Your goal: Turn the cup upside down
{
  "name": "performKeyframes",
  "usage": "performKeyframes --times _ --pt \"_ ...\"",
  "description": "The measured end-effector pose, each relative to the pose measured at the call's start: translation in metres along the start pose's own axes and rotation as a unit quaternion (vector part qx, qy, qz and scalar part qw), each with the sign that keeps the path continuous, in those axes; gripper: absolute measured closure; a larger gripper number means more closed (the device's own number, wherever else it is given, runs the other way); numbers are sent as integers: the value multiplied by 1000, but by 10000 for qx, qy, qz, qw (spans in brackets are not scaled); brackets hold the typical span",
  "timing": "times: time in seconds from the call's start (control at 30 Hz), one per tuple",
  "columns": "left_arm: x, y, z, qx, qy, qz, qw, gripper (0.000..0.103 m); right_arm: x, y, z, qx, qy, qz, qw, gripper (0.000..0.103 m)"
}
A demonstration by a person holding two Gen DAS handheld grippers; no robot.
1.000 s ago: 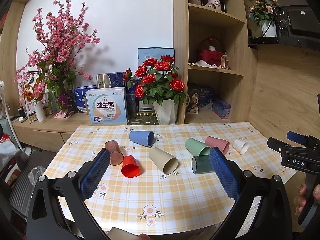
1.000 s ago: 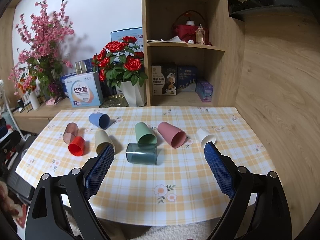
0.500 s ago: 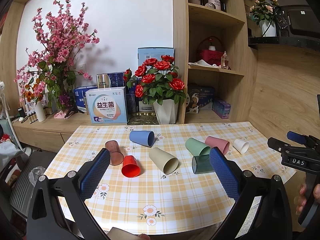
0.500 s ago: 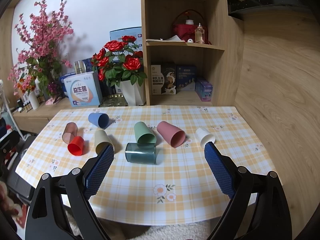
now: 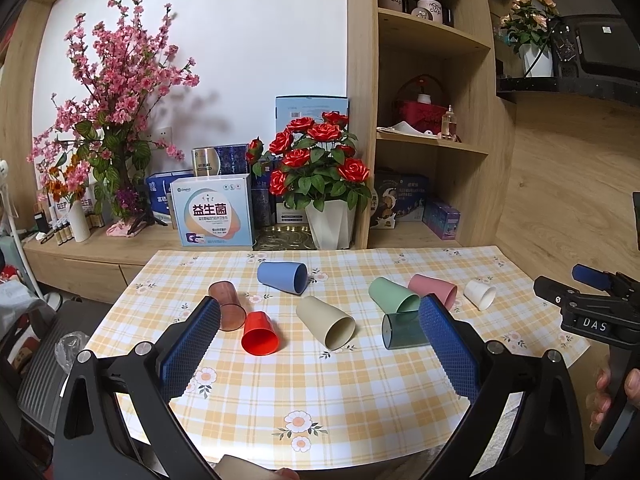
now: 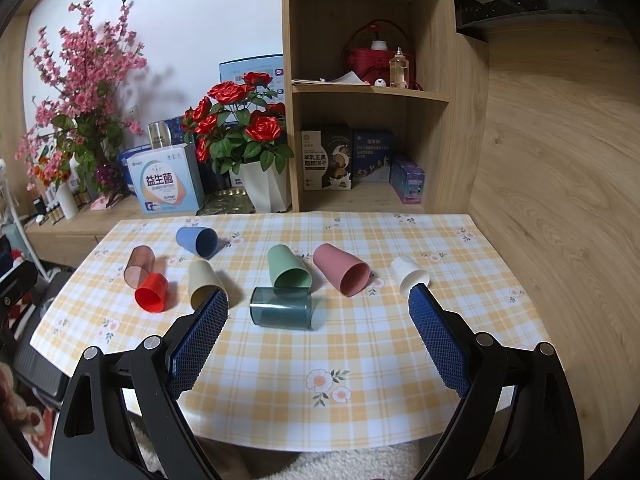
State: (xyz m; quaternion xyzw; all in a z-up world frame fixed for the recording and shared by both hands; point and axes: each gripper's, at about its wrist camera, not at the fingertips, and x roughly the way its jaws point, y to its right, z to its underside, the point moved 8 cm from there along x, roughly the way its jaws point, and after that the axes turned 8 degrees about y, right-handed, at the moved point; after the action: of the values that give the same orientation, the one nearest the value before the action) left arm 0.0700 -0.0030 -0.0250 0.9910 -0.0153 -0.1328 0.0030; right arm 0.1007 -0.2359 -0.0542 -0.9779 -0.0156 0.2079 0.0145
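Eight cups lie tipped on their sides on the checked table [image 6: 360,360], none of them held. Both grippers hang above the near edge with their jaws spread wide and nothing between the blue pads.

From the left wrist view, the left gripper [image 5: 320,312] frames the middle of the spread. The beige cup [image 5: 326,322] lies almost dead centre between the jaws, mouth turned toward 5 o'clock. The red cup [image 5: 260,333] sits at 9 o'clock of it, just beside the left pad, with the translucent brown cup [image 5: 227,305] touching or nearly touching it at 10 o'clock. The blue cup [image 5: 282,276] lies farther back, at 12 o'clock of the beige one. The dark teal cup [image 5: 402,330] is partly hidden behind the right pad, the green cup [image 5: 394,294] just behind it, then the pink cup [image 5: 433,287] and the small white cup [image 5: 480,294] toward 2 o'clock. The other gripper shows at the right edge of this view — its body reads "DAS".

From the right wrist view, the right gripper [image 6: 318,304] has the dark teal cup [image 6: 281,307] lying crosswise just left of centre between the jaws, the green cup [image 6: 289,267] touching it at 12 o'clock. The pink cup [image 6: 342,269] lies at 1 o'clock, mouth toward the camera. The white cup [image 6: 409,275] sits right above the tip of the right pad — the beige cup [image 6: 205,285] likewise above the left pad. Red [image 6: 151,293], brown [image 6: 138,266] and blue [image 6: 197,241] cups lie outside the jaws toward 10 o'clock.
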Motion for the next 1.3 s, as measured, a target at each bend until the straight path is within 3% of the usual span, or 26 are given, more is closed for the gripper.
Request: performKeyframes --times 0.53,0.7,0.97,1.13,1.3 --pt "1 -1 0 -194 1 216 9996 6 4 2 4 91 -102 -46 9999 14" --pt "11 -15 9 -301 -102 -12 9995 6 12 7 10 209 -172 -84 9996 14" --pt "49 -58 42 -364 -862 -457 9946 6 55 31 28 447 -314 -77 9985 14" --pt "71 -98 65 -549 -1255 -993 9856 6 85 44 46 686 -597 -140 9958 14" --pt "97 -135 82 -939 -1633 -1207 9747 6 111 43 67 777 -954 -310 9919 14"
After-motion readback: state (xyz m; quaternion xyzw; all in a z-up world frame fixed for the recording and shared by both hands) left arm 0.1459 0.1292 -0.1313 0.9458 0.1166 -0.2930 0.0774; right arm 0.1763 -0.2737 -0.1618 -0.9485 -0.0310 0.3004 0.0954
